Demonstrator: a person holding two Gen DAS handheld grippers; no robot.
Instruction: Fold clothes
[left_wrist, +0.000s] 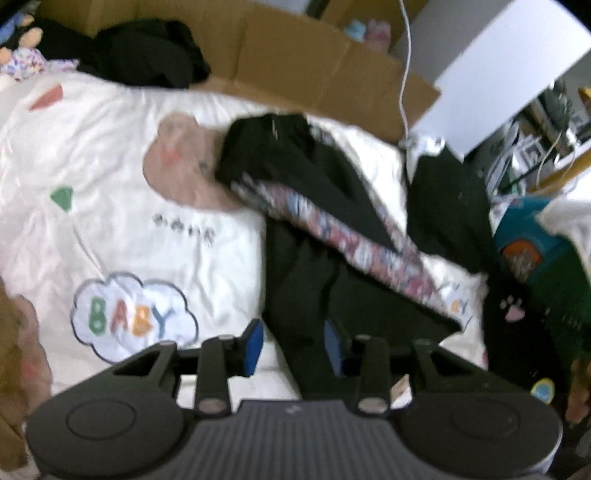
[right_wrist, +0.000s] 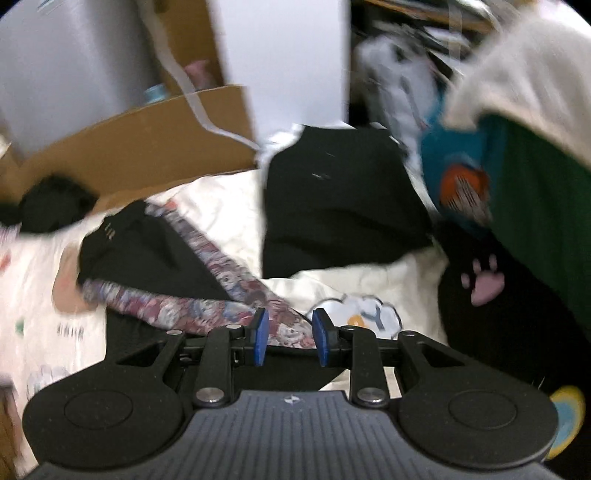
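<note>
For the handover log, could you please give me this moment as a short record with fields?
surface: white quilt printed BABY
garment: black trousers with a patterned side stripe, lying partly folded on the quilt
left gripper: open, fingers either side of a trouser leg
right gripper: open, over the stripe end; contact unclear
other clothes: black pile behind; black item with a pink paw to the right
backdrop: cardboard box
image quality: motion blur in both views

"BABY" in coloured letters inside a cloud patch, on the white quilt
</note>
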